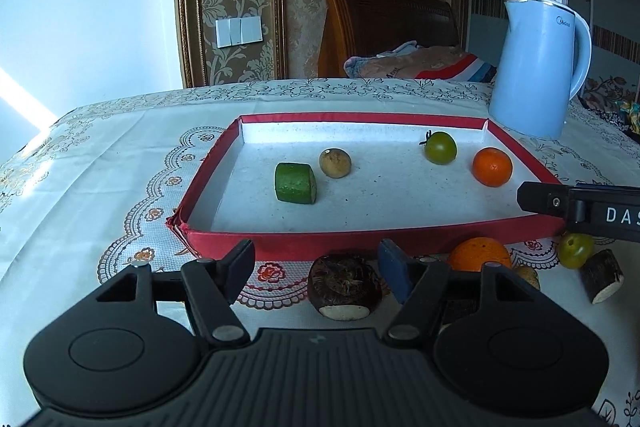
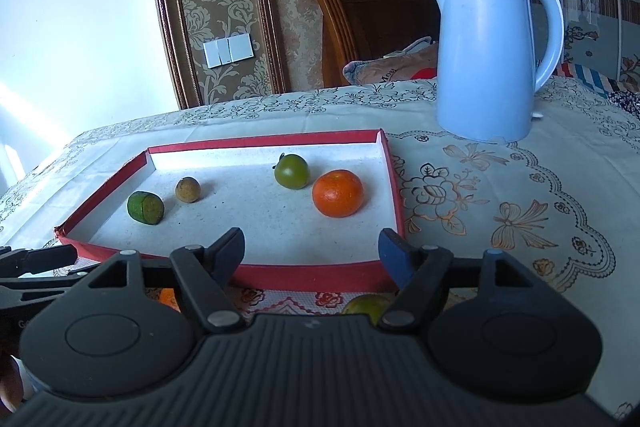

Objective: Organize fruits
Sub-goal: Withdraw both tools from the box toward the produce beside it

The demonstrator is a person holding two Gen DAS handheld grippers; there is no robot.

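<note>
Left gripper (image 1: 318, 267) jaws apart, nothing pinched: the dark brown root piece (image 1: 343, 286) sits on the tablecloth (image 1: 100, 163) between the fingers, clear of both. Just beyond it, the red tray (image 1: 304, 245) holds a cucumber chunk (image 1: 295, 183), a small brown fruit (image 1: 335, 163), a green tomato (image 1: 440, 147) and an orange (image 1: 492, 167). Right gripper (image 2: 312, 251) also released, hovering at the tray's near edge; a second green tomato (image 2: 366, 307) lies below its right finger, untouched.
</note>
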